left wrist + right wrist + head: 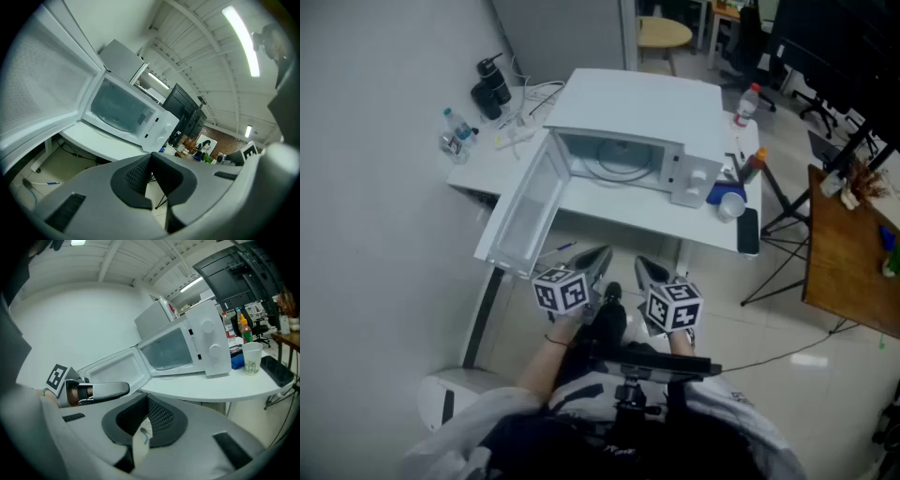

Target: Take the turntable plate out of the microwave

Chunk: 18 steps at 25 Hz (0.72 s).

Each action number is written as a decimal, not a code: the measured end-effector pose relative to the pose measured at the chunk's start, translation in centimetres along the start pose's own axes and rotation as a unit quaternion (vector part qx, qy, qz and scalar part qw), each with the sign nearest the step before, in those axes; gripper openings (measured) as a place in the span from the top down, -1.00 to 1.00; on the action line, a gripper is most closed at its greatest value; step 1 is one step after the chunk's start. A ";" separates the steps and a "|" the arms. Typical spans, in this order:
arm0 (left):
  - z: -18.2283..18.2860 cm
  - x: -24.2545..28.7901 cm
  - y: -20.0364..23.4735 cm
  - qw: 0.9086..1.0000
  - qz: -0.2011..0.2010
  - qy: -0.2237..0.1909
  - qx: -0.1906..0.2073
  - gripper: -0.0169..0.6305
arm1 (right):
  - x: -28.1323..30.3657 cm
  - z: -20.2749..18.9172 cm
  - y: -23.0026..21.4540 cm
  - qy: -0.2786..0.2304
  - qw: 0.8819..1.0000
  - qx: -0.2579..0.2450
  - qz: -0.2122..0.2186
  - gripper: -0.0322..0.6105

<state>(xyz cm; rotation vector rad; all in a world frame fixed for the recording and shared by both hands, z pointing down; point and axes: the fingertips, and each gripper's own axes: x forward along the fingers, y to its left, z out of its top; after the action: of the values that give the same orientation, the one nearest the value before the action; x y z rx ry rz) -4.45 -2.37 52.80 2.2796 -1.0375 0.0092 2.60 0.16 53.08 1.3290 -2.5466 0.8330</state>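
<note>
The white microwave point(630, 131) stands on a white table point(609, 208) with its door point(525, 211) swung wide open to the left. Inside the cavity the glass turntable plate point(620, 163) lies flat. Both grippers hang low in front of the table, apart from the oven. My left gripper point(602, 256) is shut and holds nothing; in its own view the pads meet at the left gripper point(151, 158), aimed at the microwave point(126, 112). My right gripper point(645, 268) is shut and empty too, seen as the right gripper point(146, 400) below the microwave point(187, 345).
A paper cup point(731, 204), a dark phone point(748, 231) and bottles point(752, 164) sit right of the oven. A black flask point(492, 82), a water bottle point(459, 131) and cables lie at the table's left. A wooden desk point(848, 253) stands at the right.
</note>
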 end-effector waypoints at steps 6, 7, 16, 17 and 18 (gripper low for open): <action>2.8 3.3 4.1 1.000 0.003 0.012 0.005 0.94 | 4.8 2.0 -2.3 0.003 1.000 0.021 -0.014 0.89; 3.3 3.8 4.8 1.000 0.003 0.013 0.002 0.94 | 5.7 2.4 -2.6 0.004 1.000 0.024 -0.013 0.89; 7.9 8.8 10.5 0.997 -0.012 -0.016 -0.070 0.90 | 11.5 5.8 -5.3 0.010 0.998 0.054 -0.011 0.89; 8.2 9.3 11.2 0.996 -0.012 -0.018 -0.084 0.86 | 11.9 6.0 -5.6 0.010 0.998 0.057 -0.013 0.89; 8.6 9.8 11.8 0.996 -0.008 -0.017 -0.091 0.81 | 12.2 6.2 -5.9 0.010 0.998 0.059 -0.015 0.89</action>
<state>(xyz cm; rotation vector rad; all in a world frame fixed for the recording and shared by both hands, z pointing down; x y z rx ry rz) -7.78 -19.55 54.76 2.1301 -0.9950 -0.1265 0.74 -14.52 54.91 1.3803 -2.4903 1.0009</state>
